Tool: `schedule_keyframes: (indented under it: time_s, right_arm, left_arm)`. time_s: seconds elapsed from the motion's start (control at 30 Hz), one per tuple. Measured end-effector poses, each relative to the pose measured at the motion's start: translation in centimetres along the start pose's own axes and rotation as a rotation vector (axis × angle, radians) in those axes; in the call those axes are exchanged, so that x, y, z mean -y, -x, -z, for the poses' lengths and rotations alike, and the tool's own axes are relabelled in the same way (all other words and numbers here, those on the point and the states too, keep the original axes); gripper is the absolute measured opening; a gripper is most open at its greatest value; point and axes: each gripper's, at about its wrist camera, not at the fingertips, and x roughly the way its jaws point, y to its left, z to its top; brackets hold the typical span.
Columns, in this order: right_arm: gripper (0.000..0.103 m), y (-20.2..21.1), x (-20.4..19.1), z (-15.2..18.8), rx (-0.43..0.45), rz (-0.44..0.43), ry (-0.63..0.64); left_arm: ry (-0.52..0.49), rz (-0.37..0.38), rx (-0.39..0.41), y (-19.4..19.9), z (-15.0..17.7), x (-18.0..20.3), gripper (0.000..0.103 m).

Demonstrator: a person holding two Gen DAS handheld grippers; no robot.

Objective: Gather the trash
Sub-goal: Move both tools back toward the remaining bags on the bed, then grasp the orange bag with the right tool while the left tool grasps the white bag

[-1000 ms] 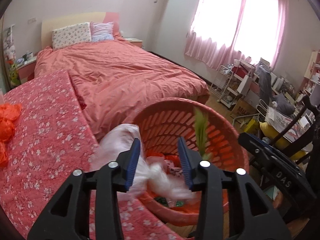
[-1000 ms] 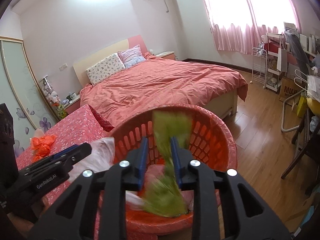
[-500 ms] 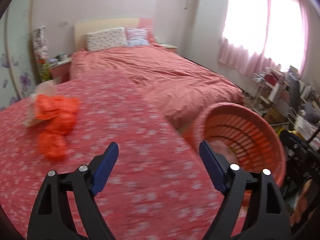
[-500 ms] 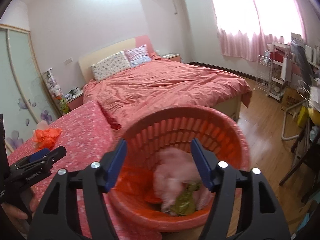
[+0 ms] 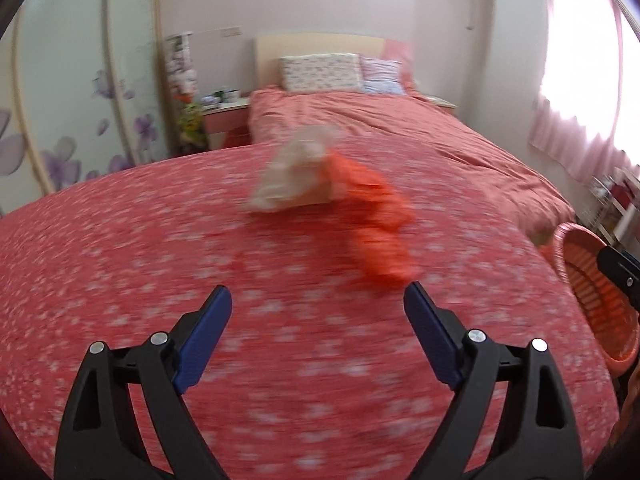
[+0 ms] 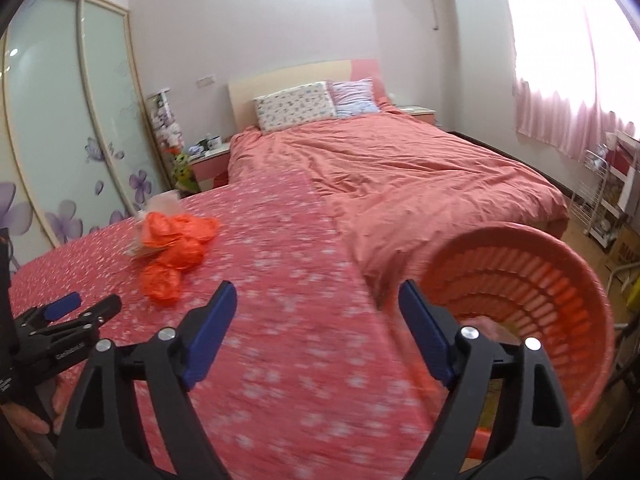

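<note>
With jaws just spread wide, nothing between, left gripper (image 5: 316, 304) and right gripper (image 6: 316, 300) tilt down over floral tablecloth (image 5: 120, 248).

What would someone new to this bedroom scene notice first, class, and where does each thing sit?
A crumpled pile of bright orange plastic bags, with a pale translucent bag against it, lies on the red floral-print tablecloth. At the table's right edge stands a round orange slatted plastic basket. Both grippers, left gripper and right gripper, are open and empty.

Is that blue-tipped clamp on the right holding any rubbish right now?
No. The right gripper stands open with nothing between its fingers, and the orange bags lie apart on the flowered cloth.
</note>
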Motion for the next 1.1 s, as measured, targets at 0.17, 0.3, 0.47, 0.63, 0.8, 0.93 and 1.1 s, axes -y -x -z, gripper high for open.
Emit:
schedule_keyframes:
  time_s: [0.17,0.3,0.47,0.63,0.8,0.93,1.1]
  right_arm:
    - [0.082,-3.1,-4.9,-0.6,-0.042,-0.064,0.009]
    - [0.082,-6.1,-8.7,-1.2,-0.080,-0.098,0.007]
    - [0.081,-10.0,-12.4,-1.7,-0.140,-0.109,0.017]
    - [0.072,-13.5,-14.0,-1.7,-0.210,-0.091,0.011]
    - [0.054,-15.5,-13.6,-1.5,-0.279,-0.105,-0.048]
    - [0.024,-15.1,-12.3,-1.4,-0.290,-0.094,-0.025]
    - [0.017,-13.5,-9.0,-1.1,-0.272,-0.048,-0.068]
  left_arm:
    - [0.078,-0.061,-0.017,-0.2,0.0,-4.7,0.087]
    - [0.137,-0.083,-0.023,-0.4,0.1,-7.9,0.087]
    - [0.179,-0.076,-0.004,-0.4,-0.1,-9.8,0.087]
    - [0.211,-0.033,-0.033,-0.6,-0.3,-10.4,0.089]
    - [0.191,-0.026,-0.074,-1.1,-0.1,-9.7,0.095]
    - [0.155,-0.053,-0.053,-0.8,0.1,-8.4,0.101]
    - [0.154,-0.008,-0.051,-1.0,0.2,-7.3,0.101]
